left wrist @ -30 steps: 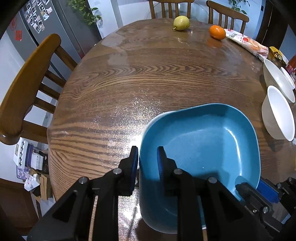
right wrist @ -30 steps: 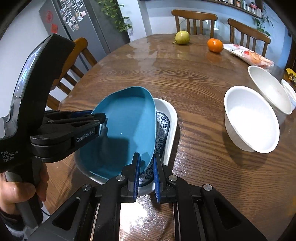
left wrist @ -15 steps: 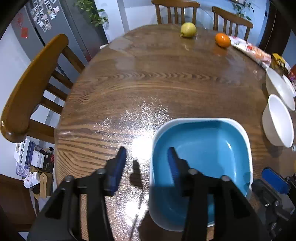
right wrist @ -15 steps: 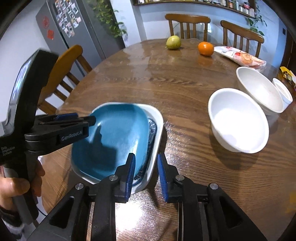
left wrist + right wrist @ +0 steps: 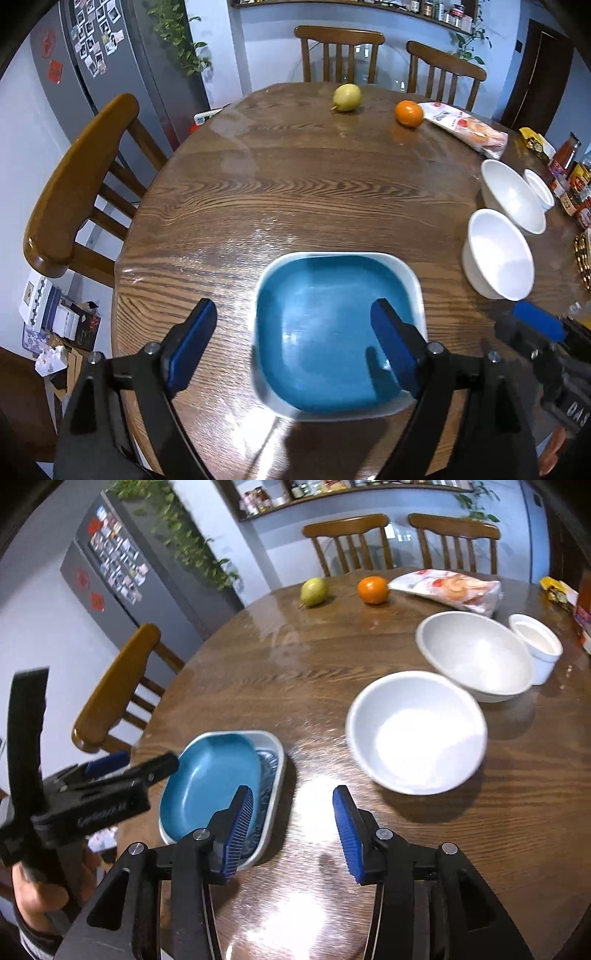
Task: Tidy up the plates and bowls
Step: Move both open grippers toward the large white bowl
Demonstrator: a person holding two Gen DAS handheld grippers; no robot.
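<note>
two dishes, nested: blue plate [image 5: 332, 332] lies flat inside a white rectangular dish [image 5: 275, 760] with a blue pattern on its floor; nothing else is in either.
left tongs [image 5: 293, 343]: above the nested pair, jaws opening and already wide; one finger over the bare wood beside the plate, the other over the plate's far side; the pads touch nothing, nothing is gripped.
right tongs [image 5: 291, 834]: jaws opening, about half apart, over bare wood; the white dish sits just beside one finger, no contact seen, nothing held.
near white bowl [image 5: 415, 733]: ahead of the right tongs and off to their outer side, upright, holds nothing.
far white bowl [image 5: 476, 651]: just behind the near one, their rims close or touching, holds nothing.
small white cup [image 5: 535, 642]: beside the far bowl; its contents cannot be told.
tabletop [image 5: 295, 177]: round, dark wood grain, glossy.
far from both tongs: a pear [image 5: 346, 96], an orange [image 5: 408, 113] and a bag of food [image 5: 465, 129] at the far edge.
</note>
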